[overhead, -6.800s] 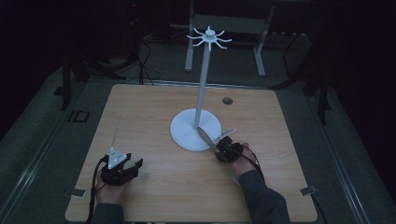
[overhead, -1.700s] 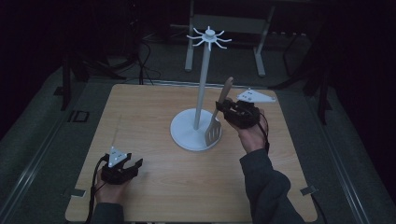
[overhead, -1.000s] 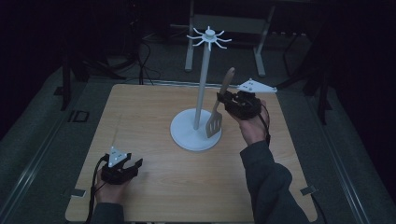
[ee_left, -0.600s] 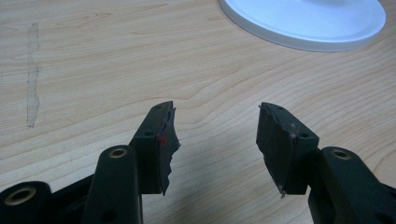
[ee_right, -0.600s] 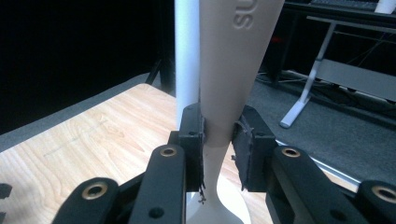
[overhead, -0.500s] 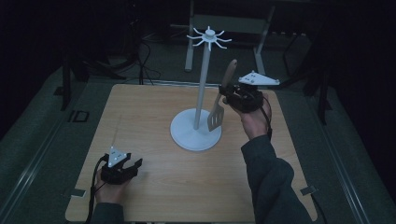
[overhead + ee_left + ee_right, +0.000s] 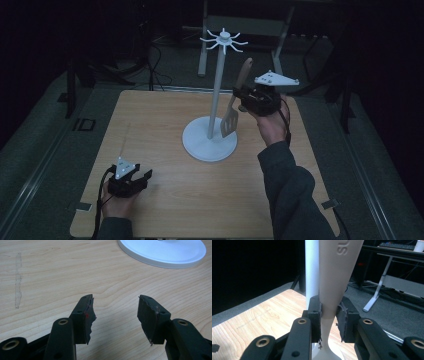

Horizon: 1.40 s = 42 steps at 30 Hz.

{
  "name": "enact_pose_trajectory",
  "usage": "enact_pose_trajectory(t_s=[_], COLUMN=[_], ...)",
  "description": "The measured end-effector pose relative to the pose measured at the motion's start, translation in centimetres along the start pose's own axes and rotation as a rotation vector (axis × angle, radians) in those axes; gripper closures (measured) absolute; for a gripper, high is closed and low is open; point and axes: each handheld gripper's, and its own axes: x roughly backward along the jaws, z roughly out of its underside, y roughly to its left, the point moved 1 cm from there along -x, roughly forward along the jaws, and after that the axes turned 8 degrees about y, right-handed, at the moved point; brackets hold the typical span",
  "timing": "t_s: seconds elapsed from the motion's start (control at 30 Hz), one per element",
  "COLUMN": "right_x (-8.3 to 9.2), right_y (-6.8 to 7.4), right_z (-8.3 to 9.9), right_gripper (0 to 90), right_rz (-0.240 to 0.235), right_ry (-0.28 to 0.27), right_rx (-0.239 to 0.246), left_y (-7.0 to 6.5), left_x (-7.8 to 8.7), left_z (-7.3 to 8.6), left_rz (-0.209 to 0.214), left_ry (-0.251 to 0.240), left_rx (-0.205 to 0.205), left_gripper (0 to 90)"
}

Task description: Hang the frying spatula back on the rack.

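Observation:
A white utensil stand [image 7: 216,95] rises from a round base [image 7: 205,146] at the middle of the wooden table, with a ring of hooks [image 7: 224,40] on top. My right gripper [image 7: 241,96] is shut on a beige slotted spatula [image 7: 236,100], held upright just right of the pole, handle up and blade hanging above the base. In the right gripper view the spatula's neck [image 7: 331,290] is pinched between the pads, the pole [image 7: 312,270] right behind it. My left gripper [image 7: 144,177] rests on the table at the front left, open with nothing between its fingers [image 7: 83,315].
The table's wooden top [image 7: 165,120] is bare around the stand. The stand's base [image 7: 162,252] lies ahead of the left gripper. Metal frames and desk legs [image 7: 280,35] stand on the dark floor beyond the far edge.
My right hand has lifted the spatula higher beside the pole, toward the hooks. The left gripper has stayed where it was.

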Motion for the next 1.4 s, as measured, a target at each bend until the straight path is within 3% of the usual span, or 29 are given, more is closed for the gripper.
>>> enact_pose_trajectory(t_s=[0.73,1.4], right_x=[0.0,-0.9], right_y=[0.7,0.4], right_z=[-2.3,-3.4], right_gripper=[74.4,74.3], right_rz=[-0.002,-0.037], right_ry=[0.001,0.064], right_rx=[0.024,0.035], left_y=[0.0,0.0], left_x=[0.0,0.0], left_z=[0.0,0.0], left_rz=[0.0,0.002], left_ry=[-0.001,0.0], left_rx=[0.003,0.003], left_gripper=[46.7,46.6])
